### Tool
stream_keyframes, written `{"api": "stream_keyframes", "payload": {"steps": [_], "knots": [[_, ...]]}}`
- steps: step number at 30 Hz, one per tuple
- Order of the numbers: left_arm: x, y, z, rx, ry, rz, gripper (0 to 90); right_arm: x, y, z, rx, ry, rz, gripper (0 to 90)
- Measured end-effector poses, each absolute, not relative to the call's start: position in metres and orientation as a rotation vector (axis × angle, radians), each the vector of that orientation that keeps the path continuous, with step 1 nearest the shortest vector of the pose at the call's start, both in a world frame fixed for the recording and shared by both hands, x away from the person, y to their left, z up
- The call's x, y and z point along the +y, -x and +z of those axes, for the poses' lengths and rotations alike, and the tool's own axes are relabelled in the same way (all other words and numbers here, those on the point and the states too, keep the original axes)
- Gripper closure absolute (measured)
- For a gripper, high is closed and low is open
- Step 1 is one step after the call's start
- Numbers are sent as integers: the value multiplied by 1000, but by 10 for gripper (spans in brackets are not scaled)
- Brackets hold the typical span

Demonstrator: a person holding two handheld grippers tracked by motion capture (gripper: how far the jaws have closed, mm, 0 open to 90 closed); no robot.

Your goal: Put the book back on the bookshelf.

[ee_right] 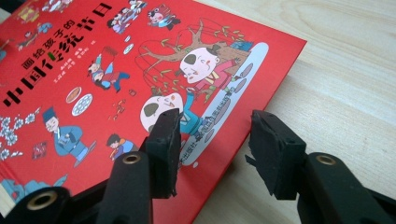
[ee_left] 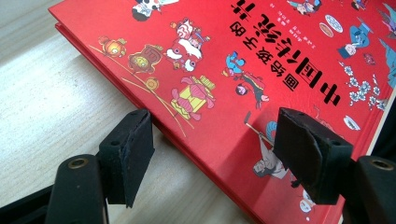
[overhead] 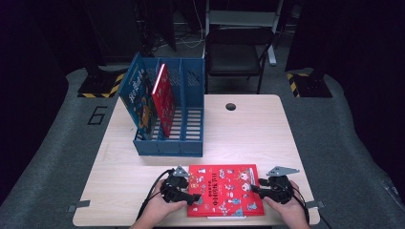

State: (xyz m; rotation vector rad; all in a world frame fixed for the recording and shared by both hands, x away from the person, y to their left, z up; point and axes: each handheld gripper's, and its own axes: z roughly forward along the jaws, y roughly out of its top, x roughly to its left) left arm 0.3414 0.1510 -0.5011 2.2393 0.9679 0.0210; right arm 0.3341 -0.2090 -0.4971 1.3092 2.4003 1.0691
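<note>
Book: a red picture book (overhead: 223, 190) lay flat on the near edge of the wooden table (overhead: 248, 129), cover up, between the person's two hands.
Left gripper: the left gripper (overhead: 184, 186) sat at the book's left edge; in the left gripper view (ee_left: 212, 156) its jaws were spread apart, one over the bare table and one over the cover, straddling the edge and clamping nothing.
Right gripper: the right gripper (overhead: 260, 187) sat at the book's right edge; in the right gripper view (ee_right: 212, 149) its jaws were likewise parted across that edge, one above the cover and one off it, gripping nothing.
Rack: a blue file rack (overhead: 191, 148) stood farther back on the table, left of centre, well apart from the book.
Already in the rack: a blue book (overhead: 138, 98) leaned in the left slot and another red book (overhead: 164, 100) leaned beside it; the slots to the right looked free.
Step in hand: I judged this to be the approach, both grippers lined up on opposite edges before any grasp.
Next move: it seemed to call for closing on the edges, raising the book, turning it upright and carrying it to a free slot.
Care needed: the thin flat edge probably gave little to bite on, so a slip seemed possible.
</note>
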Motion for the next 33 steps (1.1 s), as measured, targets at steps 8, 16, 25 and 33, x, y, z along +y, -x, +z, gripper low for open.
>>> {"api": "stream_keyframes", "payload": {"steps": [8, 16, 25, 33], "knots": [[148, -345, -502, 961, -2229, 22, 287, -210, -337, -495, 2375, -1305, 1039, 571], [149, -344, -502, 960, -2226, 28, 286, -208, -332, -491, 2398, -1299, 980, 636], [150, -340, -499, 944, -2225, 13, 275, -207, -332, -492, 2409, -1270, 967, 646], [154, -339, -491, 959, -2149, -15, 221, -207, -333, -495, 2428, -1282, 958, 678]]}}
